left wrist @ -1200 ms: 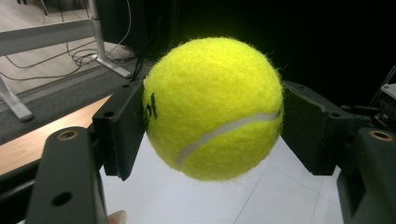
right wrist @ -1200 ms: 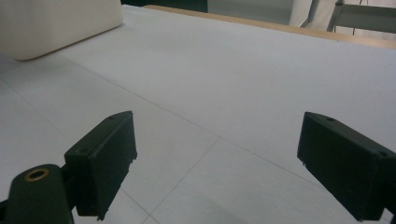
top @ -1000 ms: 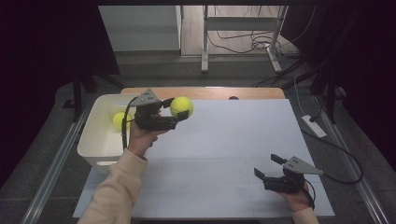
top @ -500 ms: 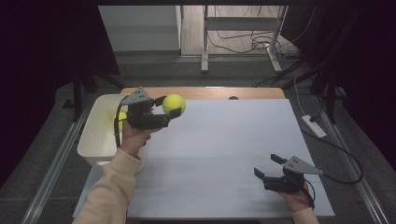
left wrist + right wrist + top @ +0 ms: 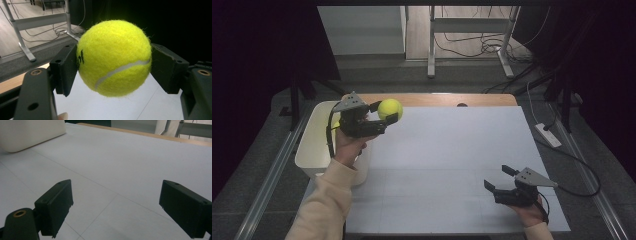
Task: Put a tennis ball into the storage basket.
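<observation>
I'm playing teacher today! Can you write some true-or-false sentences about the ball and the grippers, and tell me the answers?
1. The left gripper holds a yellow tennis ball. True.
2. The ball lies on the table. False: it is held up in the air.
3. The right gripper is squeezing a ball. False: it is open, with nothing between its jaws.
4. A white bin sits at the table's left edge. True.

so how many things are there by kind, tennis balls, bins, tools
tennis balls: 1, held in the left tool
white bins: 1, at the table's left edge
tools: 2, left shut on the ball, right open and empty
total: 4
A yellow patch behind the left tool may be another ball; cannot tell.
</observation>
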`<state>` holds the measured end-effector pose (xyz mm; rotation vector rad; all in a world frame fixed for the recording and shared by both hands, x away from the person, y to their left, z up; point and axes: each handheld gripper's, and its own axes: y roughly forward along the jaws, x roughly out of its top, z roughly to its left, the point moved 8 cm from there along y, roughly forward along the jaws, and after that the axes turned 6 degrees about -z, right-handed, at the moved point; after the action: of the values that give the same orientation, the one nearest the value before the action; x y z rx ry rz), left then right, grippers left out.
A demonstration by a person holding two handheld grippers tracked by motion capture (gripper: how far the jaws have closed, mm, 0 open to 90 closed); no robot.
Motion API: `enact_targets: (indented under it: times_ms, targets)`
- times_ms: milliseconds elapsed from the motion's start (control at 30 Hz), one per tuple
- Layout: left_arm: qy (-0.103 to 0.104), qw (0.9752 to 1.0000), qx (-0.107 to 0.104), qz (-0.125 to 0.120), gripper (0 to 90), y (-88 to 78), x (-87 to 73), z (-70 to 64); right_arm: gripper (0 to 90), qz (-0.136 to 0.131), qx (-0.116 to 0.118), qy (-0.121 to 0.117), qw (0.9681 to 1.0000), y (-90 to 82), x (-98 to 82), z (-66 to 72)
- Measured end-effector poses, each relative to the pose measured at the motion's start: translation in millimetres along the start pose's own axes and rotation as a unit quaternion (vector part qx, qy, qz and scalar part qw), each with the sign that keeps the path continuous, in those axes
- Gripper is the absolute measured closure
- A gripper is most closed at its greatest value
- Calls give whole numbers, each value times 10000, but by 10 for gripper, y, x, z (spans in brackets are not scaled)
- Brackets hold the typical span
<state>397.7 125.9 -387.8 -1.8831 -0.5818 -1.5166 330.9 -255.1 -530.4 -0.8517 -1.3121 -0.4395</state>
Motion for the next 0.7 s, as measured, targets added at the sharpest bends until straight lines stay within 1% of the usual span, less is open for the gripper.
enact_targets:
  times_ms: [333, 700]
  targets:
    - [-43, 9999, 127, -56, 276, -100, 4, 88, 117, 11, 0, -5, 10000, -1, 0, -1]
    - [-45, 9996, 276, -78, 276, -189, 7, 174, 117, 10, -6, -15, 10000, 2, 4, 0]
